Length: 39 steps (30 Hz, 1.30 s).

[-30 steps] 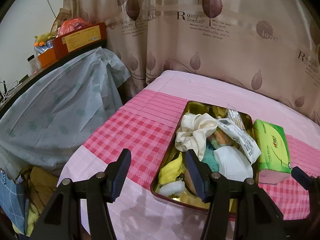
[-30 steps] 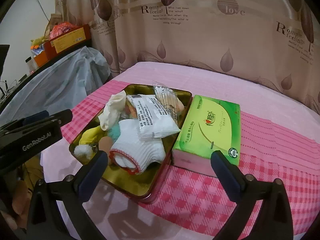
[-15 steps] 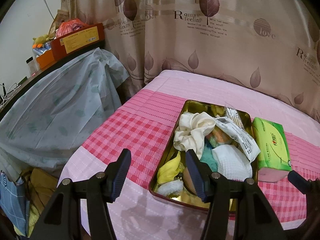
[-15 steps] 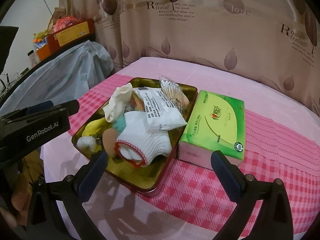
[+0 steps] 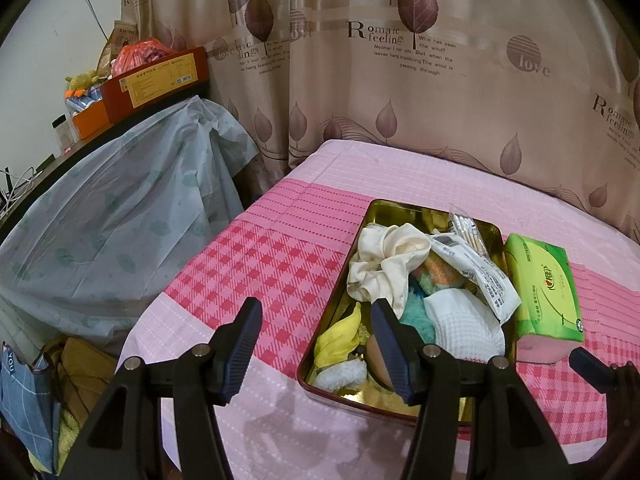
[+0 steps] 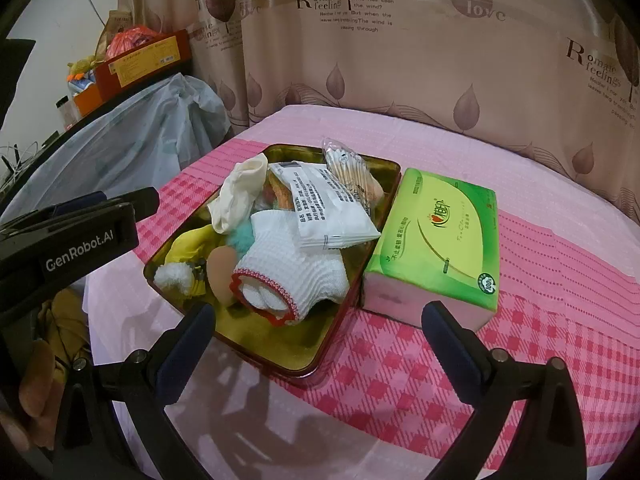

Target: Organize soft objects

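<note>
The curtain [image 5: 440,80] closes off the back, and in front of it a table [image 5: 280,264] under a pink checked cloth carries everything that matters. At the left a grey sheet [image 5: 120,220] drapes over furniture, likely against dust.

On the cloth sits a gold tin [image 6: 280,344], open-topped and shallow, which suits loose soft things: they can be dropped in and picked out from above. Touching its right wall lies a green tissue pack [image 6: 440,240], probably too big for the tin, so it is parked alongside.

Inside, the soft items are heaped, not sorted. A white sock [image 6: 296,272] with red trim lies nearest the front; a white packet [image 6: 332,216] rests on top of it, and a bag of cotton swabs [image 6: 348,172] leans at the far wall. A cream cloth [image 6: 240,192] is bunched at the left, with a yellow piece [image 6: 192,244], a teal tuft [image 6: 240,236] and a small white puff [image 6: 176,276] lower down.

The left tongs [image 5: 316,344] hang apart and empty over the tin's left edge. The right tongs [image 6: 316,332] are spread wide and empty before the tin's front, seemingly sized for a bulky grab such as the sock.
</note>
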Tool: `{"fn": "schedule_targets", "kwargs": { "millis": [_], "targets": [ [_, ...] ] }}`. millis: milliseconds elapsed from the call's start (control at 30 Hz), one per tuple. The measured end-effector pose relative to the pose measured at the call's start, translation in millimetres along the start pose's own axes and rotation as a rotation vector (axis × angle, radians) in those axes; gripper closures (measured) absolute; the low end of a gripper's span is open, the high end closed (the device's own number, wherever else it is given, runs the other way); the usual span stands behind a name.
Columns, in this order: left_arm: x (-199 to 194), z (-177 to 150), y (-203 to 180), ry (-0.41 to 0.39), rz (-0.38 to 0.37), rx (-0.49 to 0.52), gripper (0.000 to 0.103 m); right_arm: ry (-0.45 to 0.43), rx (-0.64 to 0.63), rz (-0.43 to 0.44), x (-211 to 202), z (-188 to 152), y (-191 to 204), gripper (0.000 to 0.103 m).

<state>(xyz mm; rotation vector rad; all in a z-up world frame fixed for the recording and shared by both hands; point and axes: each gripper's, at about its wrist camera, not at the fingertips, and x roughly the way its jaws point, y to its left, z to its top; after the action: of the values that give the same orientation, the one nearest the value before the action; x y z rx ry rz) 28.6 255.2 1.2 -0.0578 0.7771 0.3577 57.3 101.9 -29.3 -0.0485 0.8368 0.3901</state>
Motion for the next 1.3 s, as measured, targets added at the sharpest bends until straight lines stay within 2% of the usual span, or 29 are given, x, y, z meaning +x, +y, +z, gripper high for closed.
{"fn": "schedule_targets", "kwargs": {
  "millis": [1300],
  "targets": [
    [0.1,-0.3,-0.2,0.001,-0.005,0.002,0.045,0.021,-0.003,0.006,3.0,-4.4,2.6,0.001]
  ]
}}
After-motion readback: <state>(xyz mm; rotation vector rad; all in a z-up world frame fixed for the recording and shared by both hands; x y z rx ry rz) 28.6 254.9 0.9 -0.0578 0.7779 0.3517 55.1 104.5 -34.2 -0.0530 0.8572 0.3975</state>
